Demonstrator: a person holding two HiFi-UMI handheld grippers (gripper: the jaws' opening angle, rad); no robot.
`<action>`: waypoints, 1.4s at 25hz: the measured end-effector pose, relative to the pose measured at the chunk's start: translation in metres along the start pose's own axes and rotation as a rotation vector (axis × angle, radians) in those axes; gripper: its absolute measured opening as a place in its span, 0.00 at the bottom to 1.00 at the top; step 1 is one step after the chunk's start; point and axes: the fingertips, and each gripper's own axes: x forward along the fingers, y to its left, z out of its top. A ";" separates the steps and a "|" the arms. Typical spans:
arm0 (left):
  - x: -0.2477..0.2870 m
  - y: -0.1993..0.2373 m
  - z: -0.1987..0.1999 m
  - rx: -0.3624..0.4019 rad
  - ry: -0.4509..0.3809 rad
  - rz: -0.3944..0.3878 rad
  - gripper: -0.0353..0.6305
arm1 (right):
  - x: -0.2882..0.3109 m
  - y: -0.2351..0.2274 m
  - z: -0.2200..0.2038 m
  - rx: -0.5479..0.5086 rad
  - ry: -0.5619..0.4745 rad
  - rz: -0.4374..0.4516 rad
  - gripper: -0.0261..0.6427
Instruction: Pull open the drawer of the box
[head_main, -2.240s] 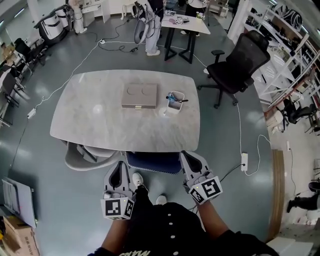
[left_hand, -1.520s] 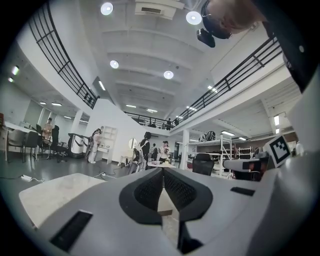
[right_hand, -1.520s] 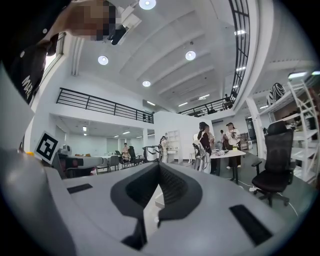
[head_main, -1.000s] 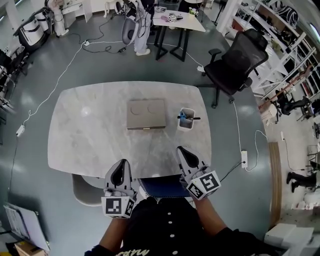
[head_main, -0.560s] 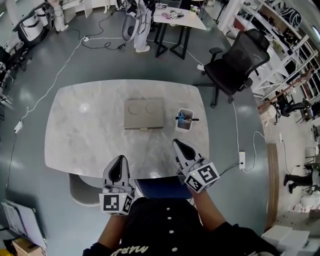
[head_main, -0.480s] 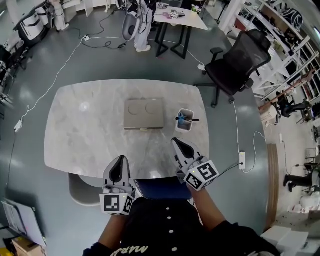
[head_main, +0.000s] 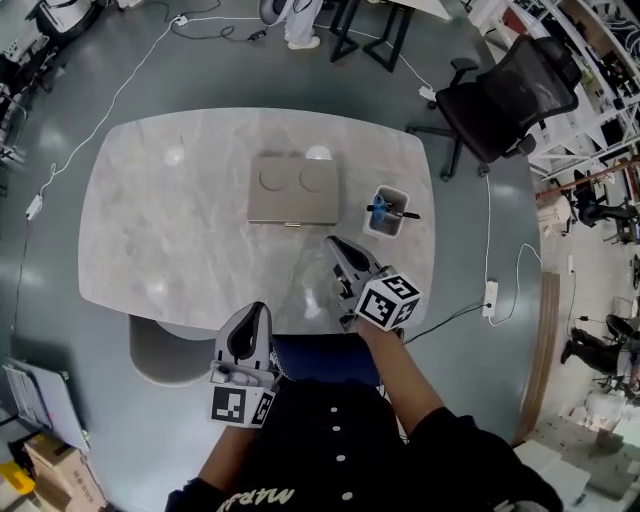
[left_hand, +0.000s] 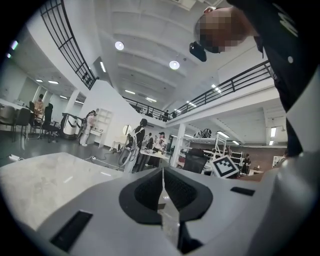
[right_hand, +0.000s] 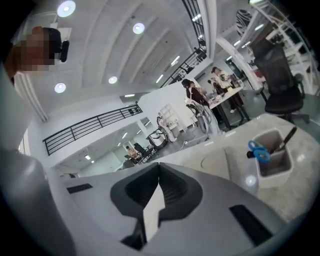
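Observation:
A flat beige box (head_main: 293, 190) with two round recesses in its lid lies in the middle of the marble table (head_main: 160, 230); a small handle (head_main: 291, 224) shows on its near edge and the drawer looks closed. My right gripper (head_main: 336, 246) hovers over the table just short of the box's near right corner, jaws shut and empty. In the right gripper view the box (right_hand: 216, 161) lies ahead of the shut right gripper (right_hand: 159, 186). My left gripper (head_main: 257, 312) hangs at the table's near edge, and the left gripper view shows the left gripper (left_hand: 162, 182) shut on nothing.
A white cup (head_main: 388, 212) holding scissors and a pen stands right of the box, also seen as the cup (right_hand: 272, 152). A grey chair (head_main: 165, 345) and a blue seat (head_main: 325, 358) sit under the near edge. A black office chair (head_main: 510, 95) stands far right.
My right gripper has moved forward from the table's near edge over the tabletop toward the box. The left gripper stayed near the edge. The head view came closer to the table.

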 end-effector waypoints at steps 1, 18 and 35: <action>0.002 0.000 -0.004 -0.008 0.003 -0.003 0.08 | 0.008 -0.009 -0.009 0.035 0.015 -0.007 0.04; 0.016 0.014 -0.084 -0.174 0.087 -0.018 0.08 | 0.098 -0.111 -0.136 0.497 0.157 -0.121 0.13; 0.017 0.030 -0.117 -0.237 0.145 0.001 0.08 | 0.122 -0.132 -0.157 0.783 0.096 -0.161 0.09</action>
